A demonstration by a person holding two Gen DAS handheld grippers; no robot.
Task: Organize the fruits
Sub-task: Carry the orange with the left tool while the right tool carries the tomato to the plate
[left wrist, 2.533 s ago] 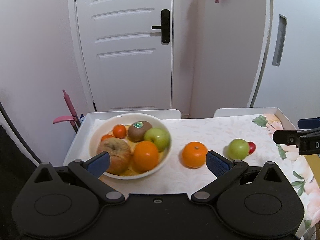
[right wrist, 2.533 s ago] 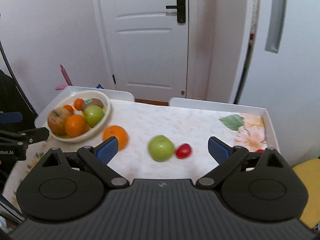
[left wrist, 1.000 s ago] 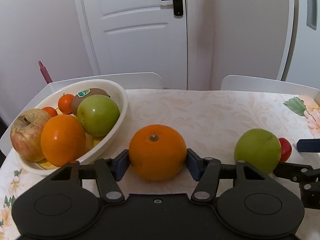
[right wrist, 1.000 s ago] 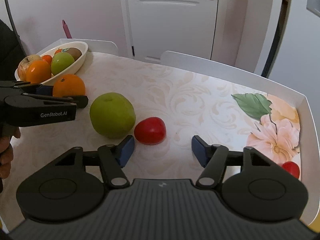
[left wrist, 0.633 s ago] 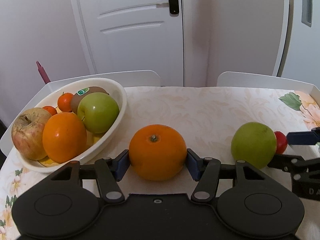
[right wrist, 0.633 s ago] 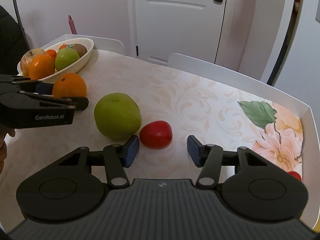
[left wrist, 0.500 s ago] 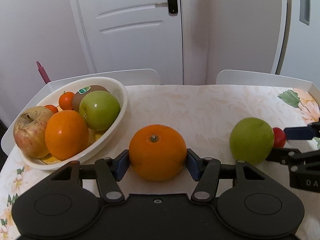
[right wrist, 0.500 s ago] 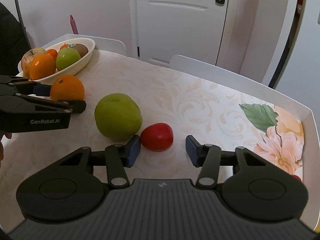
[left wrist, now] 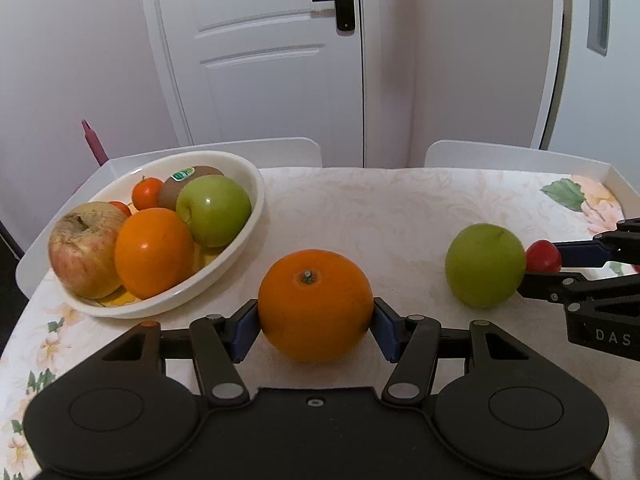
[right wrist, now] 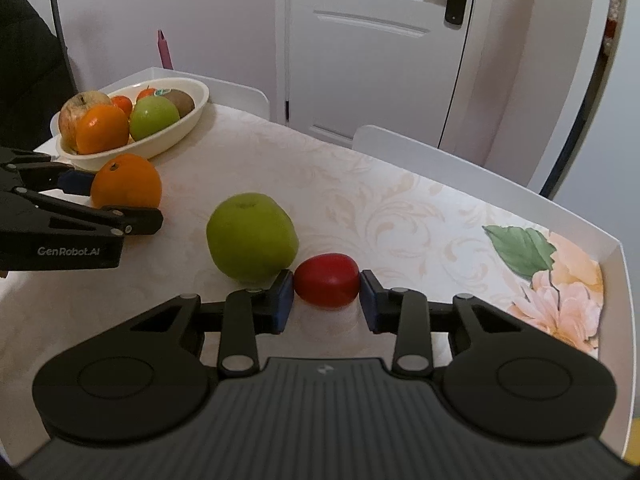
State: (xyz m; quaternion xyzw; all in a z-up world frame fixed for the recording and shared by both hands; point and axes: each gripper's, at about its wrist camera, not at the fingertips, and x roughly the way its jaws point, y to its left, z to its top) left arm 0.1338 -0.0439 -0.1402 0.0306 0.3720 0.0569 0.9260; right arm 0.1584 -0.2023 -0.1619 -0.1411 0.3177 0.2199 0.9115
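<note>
The left gripper (left wrist: 316,322) is clamped on the orange (left wrist: 315,304); the white bowl (left wrist: 244,236) sits just ahead to its left. The right gripper (right wrist: 326,298) pinches the small red fruit (right wrist: 327,280), with the green apple (right wrist: 252,236) touching its left finger. Best lift straight up before swinging bowlward, I'd say, so the apple isn't nudged rolling.
</note>
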